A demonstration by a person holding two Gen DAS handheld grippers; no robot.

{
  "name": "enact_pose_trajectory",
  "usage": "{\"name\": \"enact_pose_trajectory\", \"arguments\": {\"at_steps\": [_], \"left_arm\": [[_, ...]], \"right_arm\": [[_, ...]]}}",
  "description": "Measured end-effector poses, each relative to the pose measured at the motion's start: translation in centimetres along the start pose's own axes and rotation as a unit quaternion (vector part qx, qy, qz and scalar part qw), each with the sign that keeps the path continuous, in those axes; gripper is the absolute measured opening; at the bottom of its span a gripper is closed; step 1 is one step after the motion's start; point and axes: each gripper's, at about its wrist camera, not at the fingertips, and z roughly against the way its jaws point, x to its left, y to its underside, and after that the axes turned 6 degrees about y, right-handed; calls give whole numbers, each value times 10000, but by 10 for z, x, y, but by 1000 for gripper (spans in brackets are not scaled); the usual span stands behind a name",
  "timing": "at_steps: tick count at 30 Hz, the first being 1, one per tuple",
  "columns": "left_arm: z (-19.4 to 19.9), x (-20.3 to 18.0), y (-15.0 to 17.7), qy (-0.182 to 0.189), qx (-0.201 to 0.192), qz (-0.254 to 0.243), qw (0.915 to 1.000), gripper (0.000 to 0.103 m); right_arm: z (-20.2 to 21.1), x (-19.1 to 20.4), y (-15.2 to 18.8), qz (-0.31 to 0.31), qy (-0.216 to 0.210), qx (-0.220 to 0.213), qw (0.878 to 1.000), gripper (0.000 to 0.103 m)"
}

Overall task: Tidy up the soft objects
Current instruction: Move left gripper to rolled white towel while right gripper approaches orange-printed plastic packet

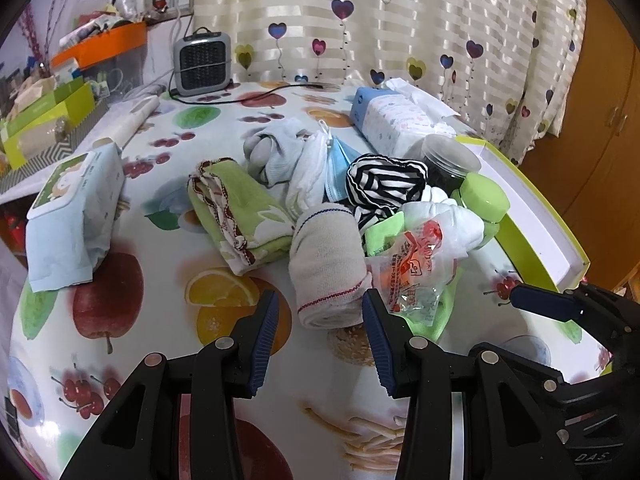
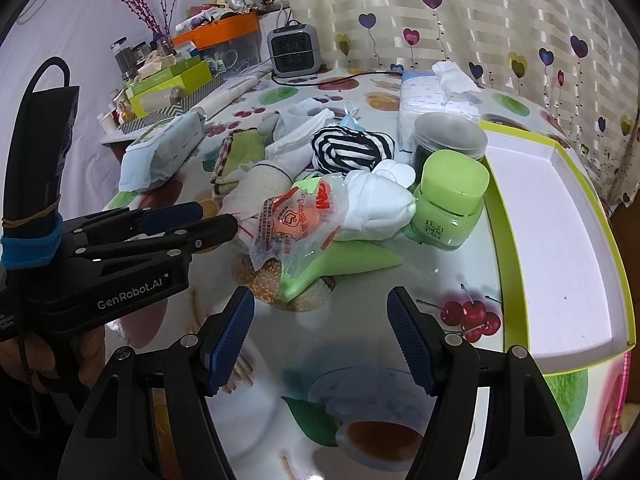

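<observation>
1. Soft things sit in a pile (image 1: 360, 200) in the middle of a table (image 1: 168, 360) with a fruit-picture cloth.
2. Nearest, the left gripper (image 1: 320, 340) has its jaws apart and holds nothing. The near end of a rolled white towel (image 1: 328, 264) lies just past its tips.
3. The right gripper (image 2: 320, 336) also has its jaws apart and holds nothing. Bare table is under it.
4. Just right of the towel lies a crinkly plastic bag (image 1: 412, 272) with orange print. It rests on a flat green cloth (image 2: 340, 264).
5. Behind the bag is a white bundle (image 2: 376, 204), touching a green jar (image 2: 452, 200).
6. Left of the towel lies a folded green cloth (image 1: 240, 216). Further left is a wipes pack (image 1: 72, 216), well apart from the pile.
7. Further back are a black-and-white striped cloth (image 1: 384, 184), a blue face mask (image 1: 340, 168) and white socks (image 1: 280, 152).
8. A white tray with green sides (image 2: 552, 240) sits at the right edge.
9. Far back are a tissue pack (image 1: 392, 116) and a small grey heater (image 1: 202, 62) by the curtain (image 1: 400, 20).
</observation>
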Motion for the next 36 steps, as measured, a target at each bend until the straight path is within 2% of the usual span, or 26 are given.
{"name": "enact_pose_trajectory", "arguments": {"at_steps": [26,36], "left_arm": [[1,8,-4,230,1,138,9996,43],[-16,12,-16,390,77,270,9988,48]], "right_arm": [[-7,-8,-4,-164,13,67,9998,70],[-10,-9,-7,-184,-12,56,9998,70]]}}
